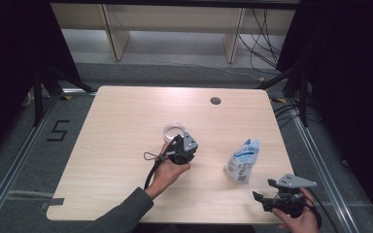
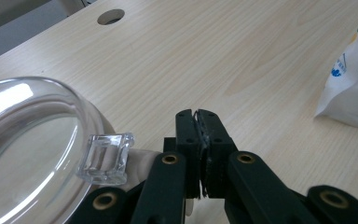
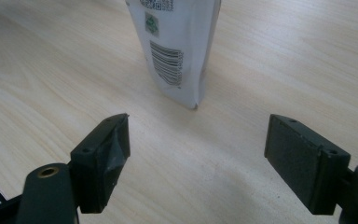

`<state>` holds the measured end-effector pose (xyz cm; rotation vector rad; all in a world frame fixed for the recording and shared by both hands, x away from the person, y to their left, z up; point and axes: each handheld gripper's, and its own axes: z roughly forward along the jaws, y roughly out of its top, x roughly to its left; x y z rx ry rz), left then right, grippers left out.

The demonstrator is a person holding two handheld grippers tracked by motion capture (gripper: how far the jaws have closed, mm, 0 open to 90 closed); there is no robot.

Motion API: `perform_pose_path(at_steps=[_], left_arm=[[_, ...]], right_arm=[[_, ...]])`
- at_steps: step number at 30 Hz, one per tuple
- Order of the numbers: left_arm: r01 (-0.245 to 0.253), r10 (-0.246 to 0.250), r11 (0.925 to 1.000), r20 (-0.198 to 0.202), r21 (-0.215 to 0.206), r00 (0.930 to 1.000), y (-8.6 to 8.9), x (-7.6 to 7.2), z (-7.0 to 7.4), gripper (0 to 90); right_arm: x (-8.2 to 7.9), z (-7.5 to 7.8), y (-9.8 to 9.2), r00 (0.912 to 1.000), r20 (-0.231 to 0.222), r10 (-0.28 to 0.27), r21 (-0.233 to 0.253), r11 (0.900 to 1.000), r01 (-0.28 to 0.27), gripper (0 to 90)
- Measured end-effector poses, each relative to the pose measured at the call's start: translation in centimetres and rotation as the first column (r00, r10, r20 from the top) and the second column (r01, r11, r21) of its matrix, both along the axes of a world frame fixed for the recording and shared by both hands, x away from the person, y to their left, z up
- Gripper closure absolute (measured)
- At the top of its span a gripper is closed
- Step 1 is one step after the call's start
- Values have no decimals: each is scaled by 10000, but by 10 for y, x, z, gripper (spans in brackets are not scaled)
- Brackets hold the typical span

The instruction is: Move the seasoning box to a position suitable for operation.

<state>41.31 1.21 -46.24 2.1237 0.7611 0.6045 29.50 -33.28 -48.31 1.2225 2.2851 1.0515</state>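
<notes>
The left gripper [image 1: 178, 141] sits mid-table with its jaws pressed together on nothing, held low just beside a clear glass cup [image 1: 174, 130]. In the left gripper view the cup [image 2: 25, 140] lies to the left of the closed jaws, and its square handle [image 2: 106, 157] is close beside them (touching or not, I cannot tell). The right gripper [image 1: 260, 198] hovers near the table's front right corner, its jaws spread wide and holding nothing. A white and blue pouch [image 1: 243, 161] stands on the table [image 1: 126, 111] just ahead of it, apart from the jaws; the right gripper view shows its barcode side [image 3: 175, 46].
</notes>
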Motion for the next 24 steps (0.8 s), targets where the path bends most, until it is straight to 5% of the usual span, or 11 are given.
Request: perform_pose_path(at_steps=[14, 24], left_arm=[[-431, 432, 9989, 48, -209, 9991, 45, -8, -1, 863], [-871, 876, 9932, 41, -768, 9961, 63, -8, -4, 861]], right_arm=[[-1, 0, 1, 9998, -205, -55, 52, 10000, 56, 234], [-1, -2, 2, 9997, -216, -86, 89, 9999, 88, 234]])
